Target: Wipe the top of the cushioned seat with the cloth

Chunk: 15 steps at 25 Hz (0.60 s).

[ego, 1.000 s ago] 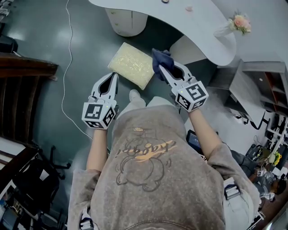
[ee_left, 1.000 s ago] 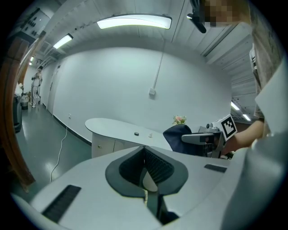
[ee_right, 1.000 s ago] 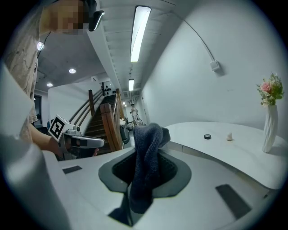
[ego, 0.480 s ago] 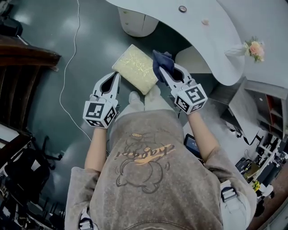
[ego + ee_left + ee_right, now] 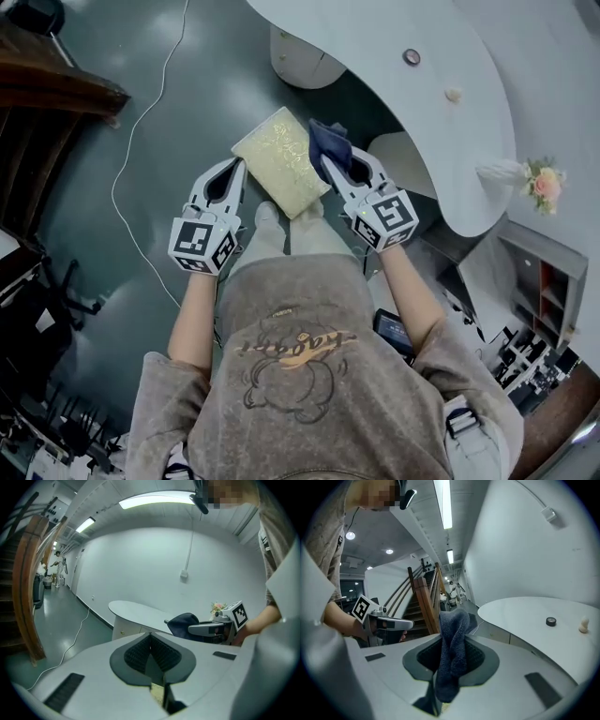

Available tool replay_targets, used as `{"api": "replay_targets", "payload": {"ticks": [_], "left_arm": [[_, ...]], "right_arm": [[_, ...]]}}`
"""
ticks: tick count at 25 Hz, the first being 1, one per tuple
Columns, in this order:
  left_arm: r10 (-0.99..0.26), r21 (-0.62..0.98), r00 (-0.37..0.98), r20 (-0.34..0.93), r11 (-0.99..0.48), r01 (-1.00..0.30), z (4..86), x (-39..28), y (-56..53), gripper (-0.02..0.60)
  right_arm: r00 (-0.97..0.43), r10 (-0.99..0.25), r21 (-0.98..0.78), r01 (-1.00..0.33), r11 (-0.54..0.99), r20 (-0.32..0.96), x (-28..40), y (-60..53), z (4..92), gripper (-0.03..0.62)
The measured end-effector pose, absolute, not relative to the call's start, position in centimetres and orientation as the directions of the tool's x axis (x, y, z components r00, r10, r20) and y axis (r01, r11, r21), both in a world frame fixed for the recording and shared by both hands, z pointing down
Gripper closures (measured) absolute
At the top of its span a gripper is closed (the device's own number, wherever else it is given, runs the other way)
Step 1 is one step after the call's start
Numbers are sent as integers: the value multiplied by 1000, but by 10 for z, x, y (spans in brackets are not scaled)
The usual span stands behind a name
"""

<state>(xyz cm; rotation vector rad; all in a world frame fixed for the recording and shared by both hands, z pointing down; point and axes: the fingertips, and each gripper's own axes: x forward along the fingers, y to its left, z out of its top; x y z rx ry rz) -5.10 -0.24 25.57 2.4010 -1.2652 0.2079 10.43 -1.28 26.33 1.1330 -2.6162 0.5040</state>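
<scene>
A pale yellow cushioned seat (image 5: 279,160) stands on the dark floor below me, beside a white curved counter (image 5: 427,131). My right gripper (image 5: 330,161) is shut on a dark blue cloth (image 5: 329,142), held just past the seat's right edge. In the right gripper view the cloth (image 5: 451,653) hangs bunched between the jaws. My left gripper (image 5: 232,170) hovers at the seat's left edge, shut with nothing in it. The left gripper view shows its jaws (image 5: 151,639) closed together and the right gripper (image 5: 211,629) with the cloth (image 5: 183,623) across from it.
A white cable (image 5: 131,169) runs over the floor at the left. Dark wooden stairs (image 5: 52,89) rise at the far left. A small black disc (image 5: 411,57) and a small white thing (image 5: 454,94) lie on the counter. A flower vase (image 5: 525,176) stands at the right.
The view has shifted, so the seat and both grippers sit lower in the picture. The right gripper with the cloth has come slightly nearer the seat's right edge. The left gripper keeps its place.
</scene>
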Motion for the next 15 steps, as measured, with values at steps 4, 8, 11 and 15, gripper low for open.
{"api": "replay_targets", "payload": {"ticks": [4, 8, 11, 15], "left_arm": [[-772, 302, 541, 335, -456, -837, 277, -53, -17, 563], [-789, 296, 506, 349, -419, -858, 302, -56, -32, 563], [-802, 289, 477, 359, -390, -874, 323, -59, -41, 563], [-813, 297, 454, 364, -361, -884, 354, -66, -49, 563]], "right_arm": [[-704, -600, -224, -699, 679, 379, 98, -33, 288, 507], [-736, -549, -239, -660, 712, 397, 94, -52, 319, 507], [-751, -511, -251, -636, 730, 417, 89, -64, 345, 507], [-778, -461, -270, -597, 756, 427, 72, -77, 382, 507]]}}
